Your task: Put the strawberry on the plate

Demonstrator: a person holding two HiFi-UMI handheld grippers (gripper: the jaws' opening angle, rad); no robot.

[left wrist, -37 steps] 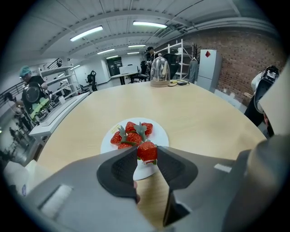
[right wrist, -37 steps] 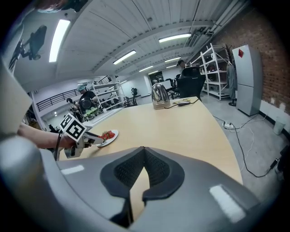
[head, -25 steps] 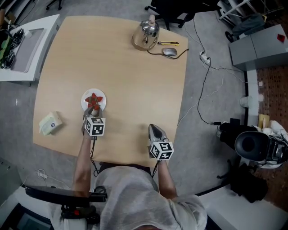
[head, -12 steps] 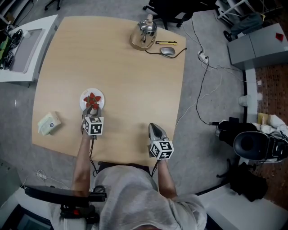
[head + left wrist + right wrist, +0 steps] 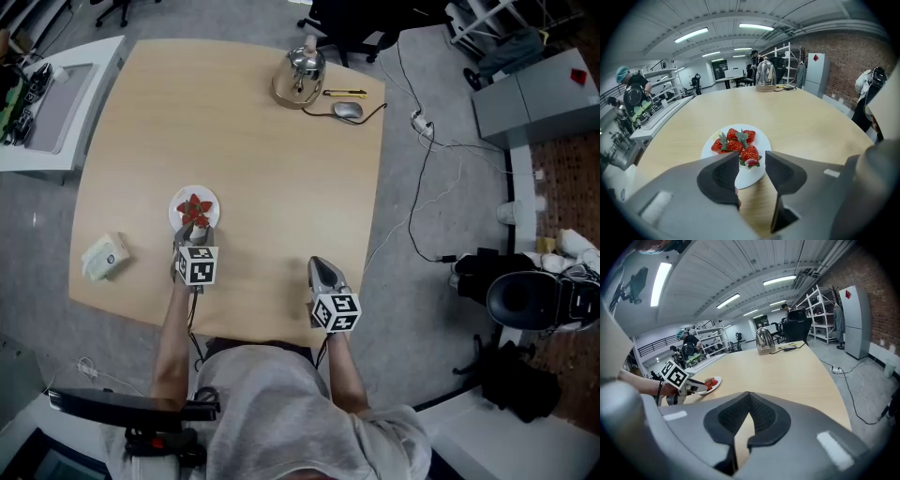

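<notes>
A small white plate [image 5: 178,200] lies on the wooden table's left half with several red strawberries [image 5: 194,208] on it. My left gripper [image 5: 193,231] hovers at the plate's near rim. In the left gripper view its jaws are opening, and nothing is pressed between the pads [image 5: 721,174]. The nearest strawberry [image 5: 750,153] rests on the plate [image 5: 749,175] just beyond the fingertips. My right gripper [image 5: 320,270] is over the table's near edge, shut and empty [image 5: 749,401]. It sees the plate [image 5: 715,380] and the left gripper [image 5: 696,388] from the side.
A metal kettle on a round base [image 5: 302,72], a yellow pen [image 5: 345,93] and a grey mouse [image 5: 347,111] are at the table's far edge. A pale green box [image 5: 105,255] lies at the near left. A white side table [image 5: 56,103] stands left; cables run across the floor on the right.
The left gripper stays at the plate's near rim with the strawberries on the plate. The right gripper has not moved.
</notes>
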